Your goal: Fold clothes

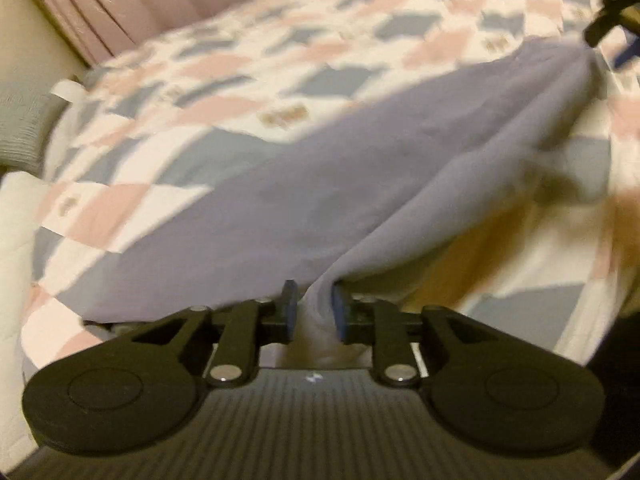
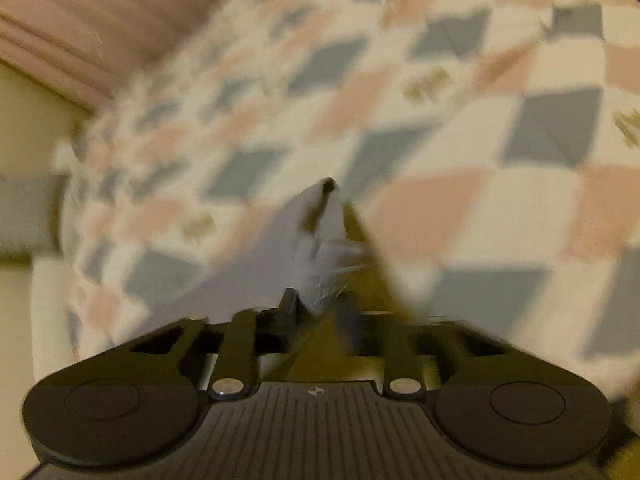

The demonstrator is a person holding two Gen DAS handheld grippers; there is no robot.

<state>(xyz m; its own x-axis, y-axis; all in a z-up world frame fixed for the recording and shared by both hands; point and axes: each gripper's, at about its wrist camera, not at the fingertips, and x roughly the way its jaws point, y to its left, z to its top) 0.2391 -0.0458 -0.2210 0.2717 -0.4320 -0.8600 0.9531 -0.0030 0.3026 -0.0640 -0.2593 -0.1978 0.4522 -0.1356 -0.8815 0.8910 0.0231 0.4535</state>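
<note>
Close in at the left fingers (image 1: 289,308): clenched on a bunched fold of the garment (image 1: 320,184), blue pads pressing the cloth from either side. Just behind, on the ribbed grey body, a small pale mark (image 1: 313,378), too small to read. No sharper over on the right body.

At the right fingers (image 2: 289,306): blurred, yet grasping a gathered corner of the same cloth, crumpled folds rising to a peak just ahead of the tips. Nearer finger sharp enough to make out; the other smeared, its pad hard to trace.

Of the garment itself: plain, lilac-grey, thin and soft, without print or visible seam lettering. Seen from the left wrist, stretched as a broad sheet from the left fingers up and across to the right gripper at the top right corner, one long ridge along its near edge, the far part spread over the bed. Ochre tint beneath the lifted edge, source unclear.

Further out: a quilt (image 1: 224,72) of grey, pink and cream diamonds covering the bed, small tan motifs on the cream patches, blurred beyond reading. Beyond that, a pink ribbed panel (image 1: 104,4) at the far edge.
</note>
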